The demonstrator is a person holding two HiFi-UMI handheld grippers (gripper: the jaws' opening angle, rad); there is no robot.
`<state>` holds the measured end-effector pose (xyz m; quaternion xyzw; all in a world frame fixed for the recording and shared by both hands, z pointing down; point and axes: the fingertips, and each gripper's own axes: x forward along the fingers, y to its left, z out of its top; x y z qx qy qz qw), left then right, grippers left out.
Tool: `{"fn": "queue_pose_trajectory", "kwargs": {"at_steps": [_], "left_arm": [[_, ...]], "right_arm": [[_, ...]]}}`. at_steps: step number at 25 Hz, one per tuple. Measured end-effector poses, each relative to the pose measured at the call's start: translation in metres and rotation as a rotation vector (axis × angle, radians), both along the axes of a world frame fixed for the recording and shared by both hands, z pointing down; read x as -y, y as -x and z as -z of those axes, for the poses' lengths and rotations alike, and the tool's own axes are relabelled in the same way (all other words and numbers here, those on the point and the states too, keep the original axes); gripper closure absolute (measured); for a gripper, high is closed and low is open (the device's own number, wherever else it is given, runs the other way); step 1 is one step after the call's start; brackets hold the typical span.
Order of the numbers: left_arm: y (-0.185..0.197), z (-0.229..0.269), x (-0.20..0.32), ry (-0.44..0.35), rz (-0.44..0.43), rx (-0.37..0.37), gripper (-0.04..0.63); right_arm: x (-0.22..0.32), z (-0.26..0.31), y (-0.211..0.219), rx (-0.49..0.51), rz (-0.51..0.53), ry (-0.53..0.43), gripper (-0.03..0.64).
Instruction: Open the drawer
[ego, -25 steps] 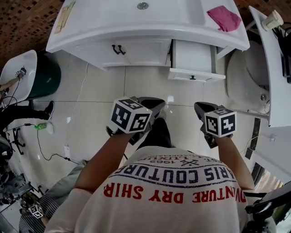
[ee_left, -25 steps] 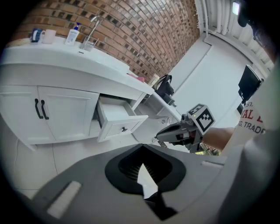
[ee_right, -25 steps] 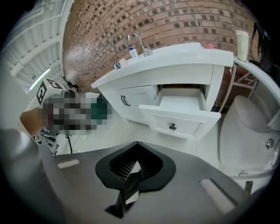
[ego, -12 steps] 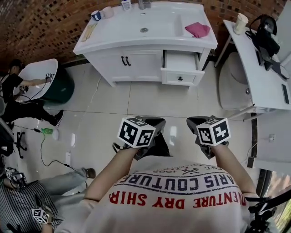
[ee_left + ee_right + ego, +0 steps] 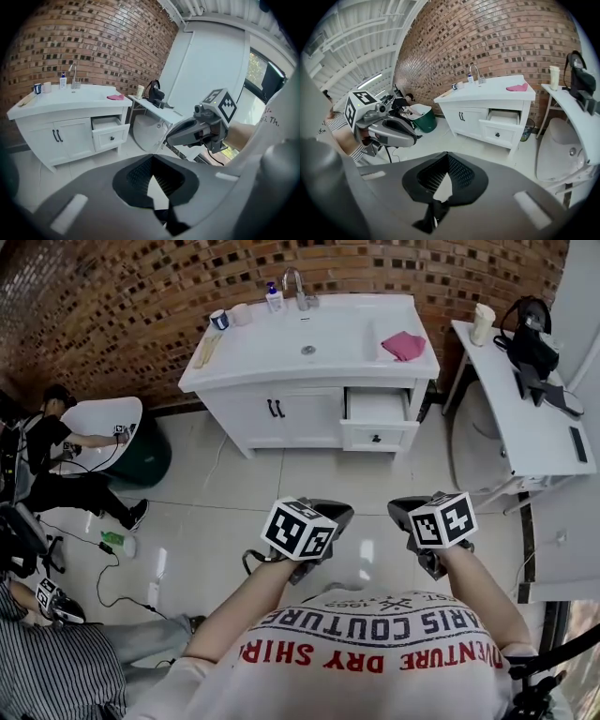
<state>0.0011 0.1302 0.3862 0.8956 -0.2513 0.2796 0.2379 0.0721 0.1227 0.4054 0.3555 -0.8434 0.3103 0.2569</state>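
The drawer is standing open; the left gripper and right gripper are hovering well away, jaws closed and empty, so probably nothing is remaining.

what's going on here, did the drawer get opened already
A person stands well back from a white vanity, holding a left hand-held gripper and a right hand-held gripper out over the floor. Both are shut and empty, and neither is near the vanity. The drawer on its right side is already pulled out, so the opening looks done. A pink cloth lies on the countertop.
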Motion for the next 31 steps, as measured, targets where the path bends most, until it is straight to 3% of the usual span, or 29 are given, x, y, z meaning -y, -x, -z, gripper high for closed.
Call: {"fn": "queue_pose_trajectory", "kwargs": {"at_steps": [6, 15, 31], "left_arm": [[0.010, 0.013, 0.003, -0.013, -0.025, 0.010, 0.600], [0.023, 0.016, 0.006, -0.013, -0.032, 0.012, 0.600], [0.021, 0.018, 0.001, -0.013, -0.041, 0.019, 0.600]], "right_arm": [[0.010, 0.021, 0.021, 0.027, -0.002, -0.028, 0.609], [0.009, 0.021, 0.044, -0.009, 0.036, -0.041, 0.609], [0.002, 0.018, 0.045, -0.027, 0.047, -0.034, 0.610]]}}
